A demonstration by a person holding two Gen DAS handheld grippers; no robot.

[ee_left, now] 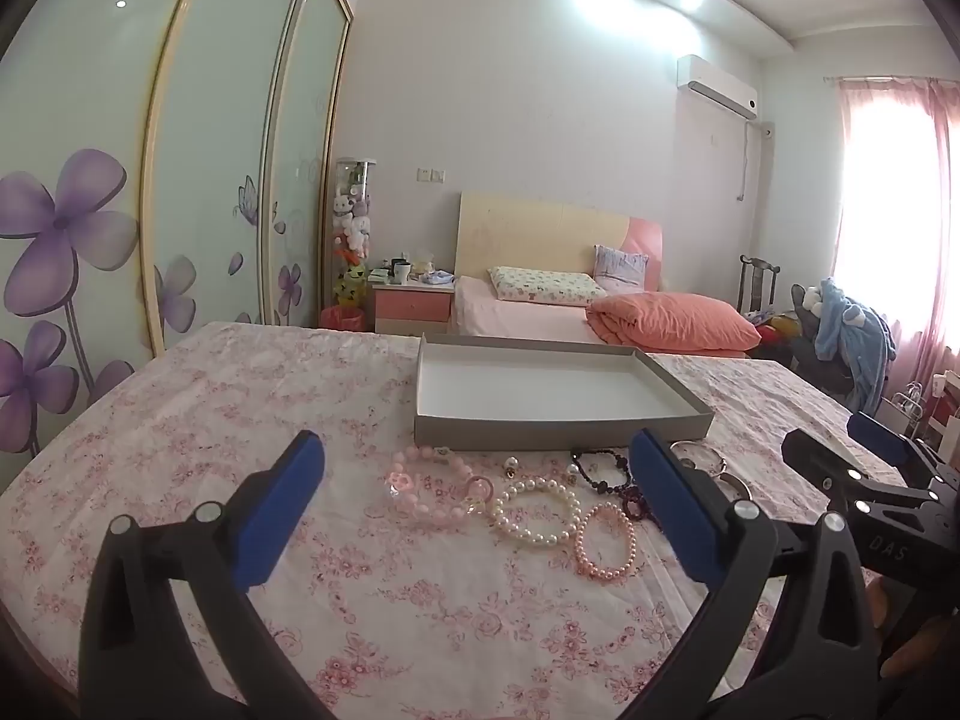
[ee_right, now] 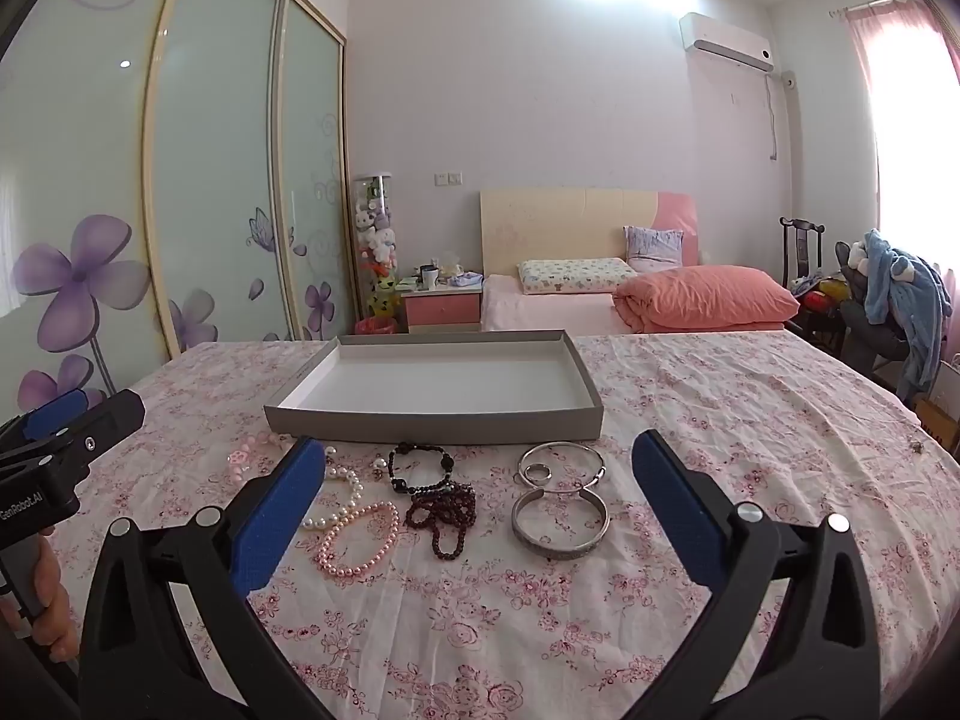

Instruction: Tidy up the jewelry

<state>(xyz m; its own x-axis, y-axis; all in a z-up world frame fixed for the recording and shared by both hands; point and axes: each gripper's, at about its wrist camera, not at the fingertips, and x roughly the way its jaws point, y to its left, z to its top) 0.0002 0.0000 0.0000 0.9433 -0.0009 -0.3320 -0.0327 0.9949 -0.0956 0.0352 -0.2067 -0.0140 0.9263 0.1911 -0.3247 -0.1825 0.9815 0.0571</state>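
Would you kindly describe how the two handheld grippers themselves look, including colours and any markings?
Both grippers are matte black plastic with triangular cut-outs and silver pivot bolts, each finger faced with a textured blue pad. The left gripper shows white "GenRobot.AI" lettering on its body in the right wrist view; the right gripper shows "DAS" in the left wrist view. No cables are visible.

One grey tray [ee_right: 432, 420] sits on the floral-covered table [ee_right: 720, 420]. Beaded bracelets, five: pale pink one [ee_left: 420, 486], white pearl [ee_left: 537, 510], pink pearl [ee_right: 360, 540], black bead [ee_right: 420, 468], dark red strand [ee_right: 444, 516]. Silver bangles, two [ee_right: 561, 462] [ee_right: 561, 525]. One small ring [ee_right: 536, 472].
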